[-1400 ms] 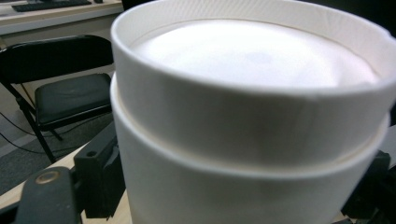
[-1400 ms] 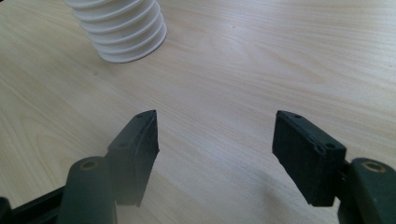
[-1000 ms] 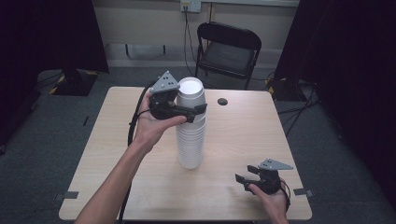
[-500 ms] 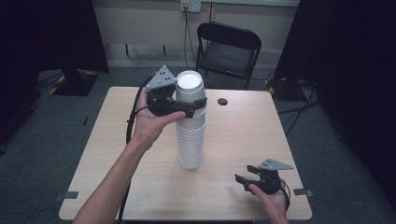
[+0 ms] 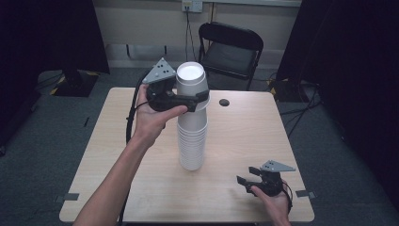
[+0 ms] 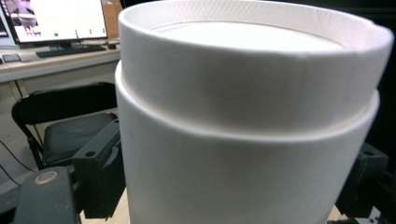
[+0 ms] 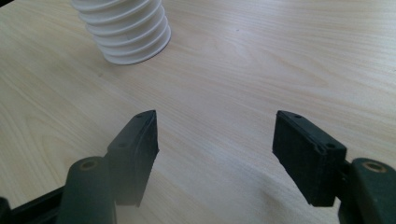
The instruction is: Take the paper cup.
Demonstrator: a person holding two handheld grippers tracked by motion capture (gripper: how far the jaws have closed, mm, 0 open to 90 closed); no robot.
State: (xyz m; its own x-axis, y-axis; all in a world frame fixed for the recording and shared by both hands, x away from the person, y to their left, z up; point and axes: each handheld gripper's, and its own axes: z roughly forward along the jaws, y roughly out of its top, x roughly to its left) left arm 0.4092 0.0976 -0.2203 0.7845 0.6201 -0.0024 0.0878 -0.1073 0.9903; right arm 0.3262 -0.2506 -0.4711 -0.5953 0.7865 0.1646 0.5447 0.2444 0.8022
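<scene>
A tall stack of upturned white cups (image 5: 192, 141) stands in the middle of the wooden table (image 5: 282, 136). My left gripper (image 5: 195, 98) is shut on the top cups (image 5: 190, 80) and holds them tilted slightly above the rest. In the left gripper view, the held cups (image 6: 243, 140) loom close, with a black jaw on each side. My right gripper (image 5: 254, 178) rests open near the table's front right edge. In the right gripper view, the right gripper (image 7: 215, 140) has only bare wood between its jaws, and the stack's base (image 7: 128, 32) lies ahead to the left.
A small black round object (image 5: 224, 101) lies on the table behind the stack. A black folding chair (image 5: 230, 52) stands beyond the far edge. A lit monitor (image 6: 60, 18) sits on a desk in the background.
My left gripper has risen with the top cups, which now stand higher above the stack. The right gripper has stayed where it was.
</scene>
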